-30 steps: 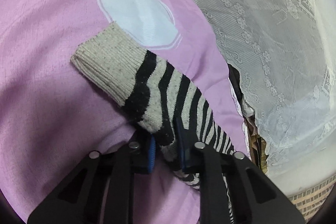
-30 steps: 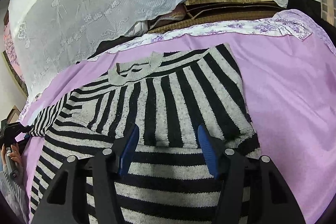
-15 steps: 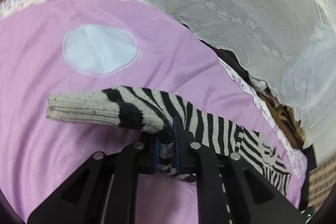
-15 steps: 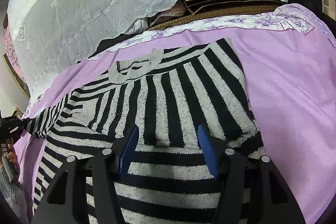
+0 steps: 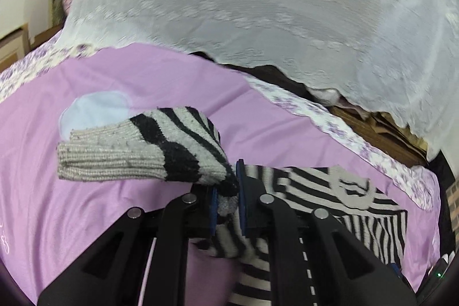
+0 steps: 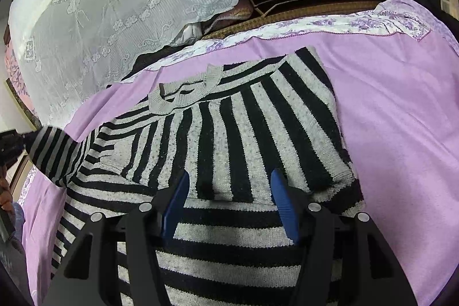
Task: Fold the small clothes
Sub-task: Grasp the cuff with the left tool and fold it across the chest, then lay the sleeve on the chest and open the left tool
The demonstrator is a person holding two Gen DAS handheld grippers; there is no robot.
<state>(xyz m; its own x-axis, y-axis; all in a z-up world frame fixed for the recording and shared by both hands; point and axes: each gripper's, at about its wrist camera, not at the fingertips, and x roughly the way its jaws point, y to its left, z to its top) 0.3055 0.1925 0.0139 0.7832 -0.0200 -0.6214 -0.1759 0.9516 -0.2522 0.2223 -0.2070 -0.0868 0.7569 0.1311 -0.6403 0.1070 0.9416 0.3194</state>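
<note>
A black-and-grey striped knit sweater (image 6: 229, 134) lies on a purple bedsheet (image 6: 401, 111), collar toward the far side. My left gripper (image 5: 226, 191) is shut on the sweater's sleeve (image 5: 160, 145) and holds it lifted above the sheet, the grey ribbed cuff hanging out to the left. In the right wrist view the lifted sleeve (image 6: 54, 154) shows at the far left edge. My right gripper (image 6: 229, 200) is open and empty, hovering just above the sweater's lower body, with the far sleeve folded across it.
A white lace cover (image 6: 120, 5) drapes over bedding behind the sheet. A pale blue oval patch (image 5: 94, 111) sits on the sheet behind the cuff. Wooden slats (image 6: 309, 7) show past the sheet's flowered border (image 6: 344, 25).
My left gripper closed on the sleeve, lifted it off the sheet and swung toward the sweater's body. My right gripper has stayed open in place.
</note>
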